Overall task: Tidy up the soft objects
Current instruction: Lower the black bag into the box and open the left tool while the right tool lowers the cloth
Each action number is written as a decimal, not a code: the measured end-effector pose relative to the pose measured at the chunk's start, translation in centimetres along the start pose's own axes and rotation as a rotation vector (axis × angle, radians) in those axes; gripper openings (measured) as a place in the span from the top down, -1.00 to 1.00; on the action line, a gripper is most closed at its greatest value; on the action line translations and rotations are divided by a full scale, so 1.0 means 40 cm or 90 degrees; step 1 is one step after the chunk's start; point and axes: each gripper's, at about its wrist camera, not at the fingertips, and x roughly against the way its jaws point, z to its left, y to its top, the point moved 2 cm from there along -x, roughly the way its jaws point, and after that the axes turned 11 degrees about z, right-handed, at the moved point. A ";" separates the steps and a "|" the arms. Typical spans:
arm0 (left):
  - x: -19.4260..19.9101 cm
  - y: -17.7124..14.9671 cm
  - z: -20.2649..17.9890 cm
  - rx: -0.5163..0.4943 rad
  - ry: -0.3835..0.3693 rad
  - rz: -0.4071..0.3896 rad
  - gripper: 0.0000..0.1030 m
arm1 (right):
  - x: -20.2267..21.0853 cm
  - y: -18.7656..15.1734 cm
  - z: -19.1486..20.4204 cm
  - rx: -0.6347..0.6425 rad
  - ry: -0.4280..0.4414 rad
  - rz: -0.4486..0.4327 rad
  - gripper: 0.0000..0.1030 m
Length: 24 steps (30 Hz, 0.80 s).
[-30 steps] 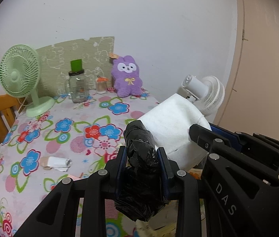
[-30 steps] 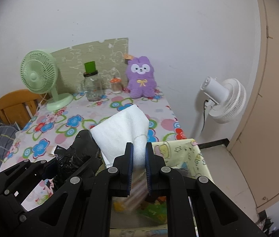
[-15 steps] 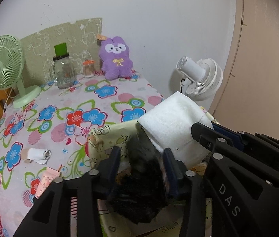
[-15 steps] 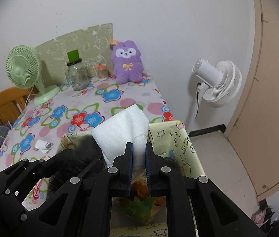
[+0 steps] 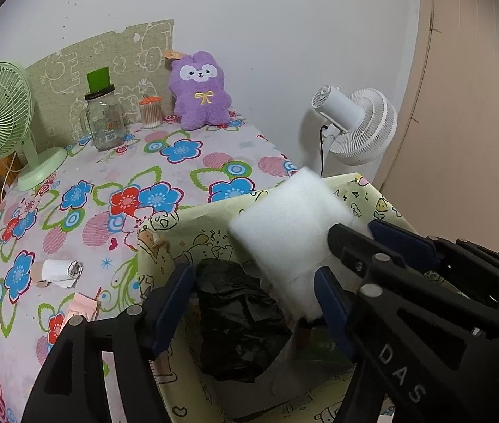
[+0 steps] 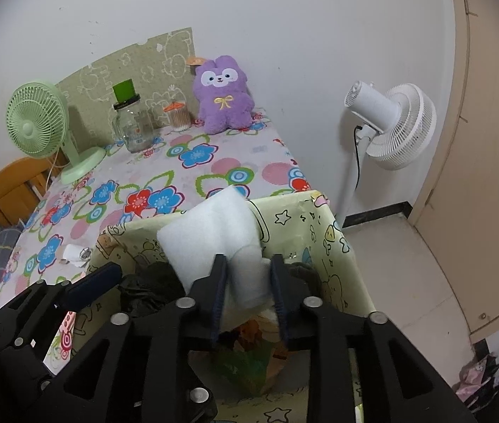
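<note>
Left wrist view: left gripper point(image 5: 253, 303) jaws are spread, nothing pinched. Black bag point(image 5: 238, 320) is seen lying loose inside the yellow bin point(image 5: 164, 222). Risk: bag could be snagged by a finger and dragged out on withdrawal.

Right wrist view: right gripper point(image 6: 249, 290) jaws appear part-spread around the white foam pad point(image 6: 214, 236), held over the bin. Risk: the pad could be hung on the rim and tipped onto the table point(image 6: 193, 162).
</note>
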 end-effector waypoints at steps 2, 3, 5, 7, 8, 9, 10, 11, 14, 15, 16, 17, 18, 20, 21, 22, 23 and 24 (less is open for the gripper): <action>0.003 -0.004 -0.003 -0.002 -0.003 -0.001 -0.51 | 0.008 -0.001 0.001 0.000 -0.003 -0.004 0.02; 0.008 -0.005 -0.003 -0.002 -0.004 -0.003 -0.53 | 0.013 -0.002 0.003 0.001 -0.006 -0.009 -0.15; 0.015 -0.009 -0.003 -0.001 -0.002 -0.008 -0.65 | 0.025 -0.003 0.006 0.003 -0.011 -0.019 -0.29; 0.026 -0.012 -0.001 -0.001 0.001 -0.015 -0.69 | 0.037 -0.005 0.011 0.006 -0.016 -0.026 -0.36; 0.031 -0.013 0.001 -0.001 0.001 -0.017 -0.71 | 0.041 -0.005 0.014 0.007 -0.016 -0.029 -0.41; 0.036 -0.014 0.002 -0.001 -0.001 -0.018 -0.73 | 0.045 -0.005 0.017 0.007 -0.017 -0.030 -0.46; 0.039 -0.014 0.004 -0.002 -0.002 -0.019 -0.76 | 0.049 -0.004 0.018 0.008 -0.018 -0.032 -0.48; 0.043 -0.014 0.006 -0.002 -0.003 -0.020 -0.77 | 0.054 -0.004 0.024 0.010 -0.020 -0.034 -0.53; 0.060 -0.018 0.015 -0.002 -0.001 -0.026 -0.84 | 0.068 -0.006 0.034 0.013 -0.021 -0.041 -0.62; 0.067 -0.020 0.018 -0.002 0.001 -0.029 -0.84 | 0.073 -0.006 0.039 0.014 -0.020 -0.043 -0.64; 0.072 -0.020 0.021 -0.002 0.002 -0.031 -0.86 | 0.076 -0.006 0.043 0.015 -0.019 -0.045 -0.65; 0.078 -0.021 0.025 -0.001 0.003 -0.033 -0.87 | 0.081 -0.007 0.048 0.016 -0.018 -0.048 -0.67; 0.086 -0.023 0.030 0.000 0.004 -0.036 -0.88 | 0.085 -0.007 0.053 0.016 -0.018 -0.050 -0.69; 0.099 -0.026 0.039 0.001 0.005 -0.040 -0.90 | 0.095 -0.009 0.065 0.018 -0.018 -0.057 -0.72; 0.104 -0.028 0.042 0.002 0.006 -0.043 -0.90 | 0.101 -0.010 0.070 0.018 -0.017 -0.060 -0.73; 0.112 -0.030 0.048 0.003 0.008 -0.046 -0.91 | 0.105 -0.009 0.075 0.019 -0.016 -0.063 -0.73; 0.119 -0.032 0.053 0.004 0.009 -0.049 -0.92 | 0.111 -0.010 0.082 0.021 -0.015 -0.066 -0.73; 0.127 -0.034 0.058 0.005 0.010 -0.052 -0.92 | 0.118 -0.010 0.092 0.024 -0.012 -0.070 -0.74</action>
